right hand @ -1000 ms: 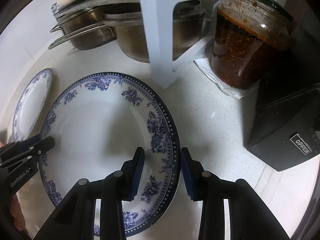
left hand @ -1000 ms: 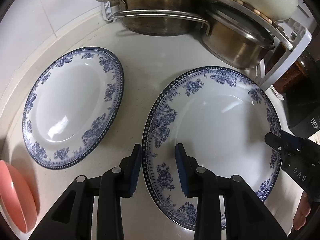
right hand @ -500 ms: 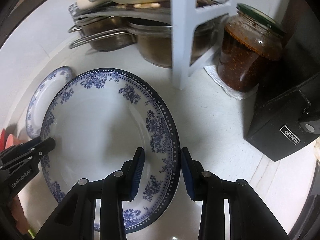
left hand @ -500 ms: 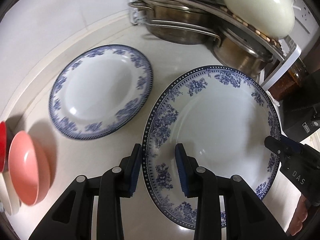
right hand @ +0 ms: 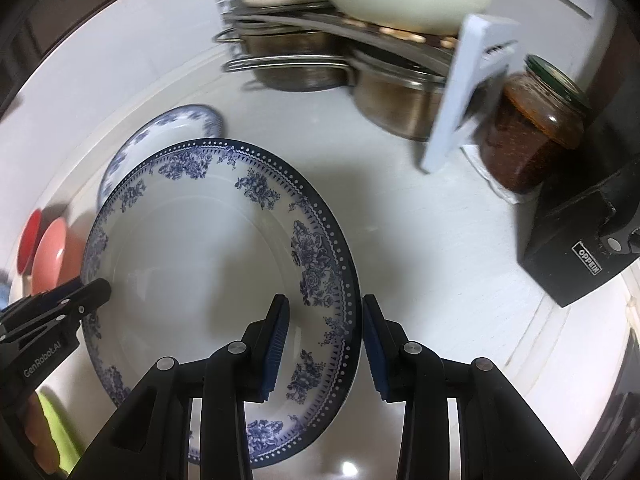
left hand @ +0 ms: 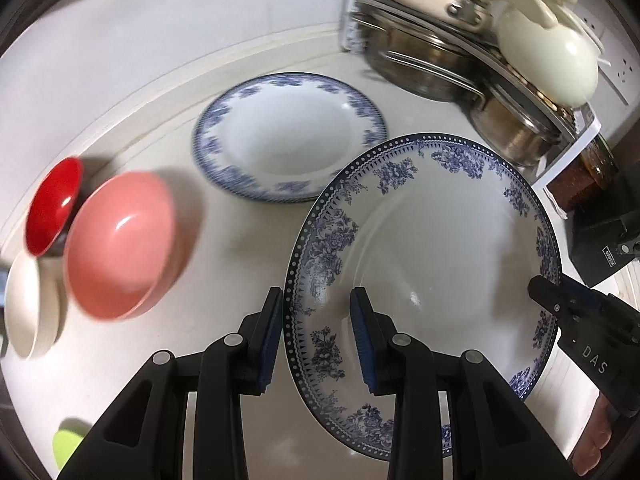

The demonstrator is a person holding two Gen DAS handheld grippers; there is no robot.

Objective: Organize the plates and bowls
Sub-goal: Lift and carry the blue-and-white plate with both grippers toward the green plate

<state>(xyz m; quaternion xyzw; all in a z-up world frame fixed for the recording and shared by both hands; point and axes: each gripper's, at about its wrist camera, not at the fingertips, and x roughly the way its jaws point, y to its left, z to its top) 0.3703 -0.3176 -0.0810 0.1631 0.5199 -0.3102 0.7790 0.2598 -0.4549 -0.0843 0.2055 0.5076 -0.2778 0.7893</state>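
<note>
Plate [left hand: 440, 248], the larger blue-and-white one with a dotted rim, is held over the white counter [left hand: 248, 240] by 2 tongs on opposite edges. The left gripper [left hand: 316, 336] clamps the rim at the plate's 8 o'clock edge in the left wrist view, one blue pad under the rim and one on the inner face. The right gripper [right hand: 324, 340] clamps the rim at the 4 o'clock edge in the right wrist view, its pads either side of the floral border. Each tong's black tip shows in the other's view, at 3 o'clock and 9 o'clock.

A second, smaller blue-rimmed plate [left hand: 288, 136] lies flat on the counter at 11 o'clock from the held one, which overlaps its near edge in both views. At 9 o'clock in the left view sit a pink bowl [left hand: 120, 244], a red bowl [left hand: 54, 208] and a cream bowl [left hand: 28, 312], close together.

At 1 o'clock a rack holds steel pots [left hand: 424, 68]. In the right view a jar [right hand: 532, 132] and a black box [right hand: 580, 248] stand at 2 to 3 o'clock.
</note>
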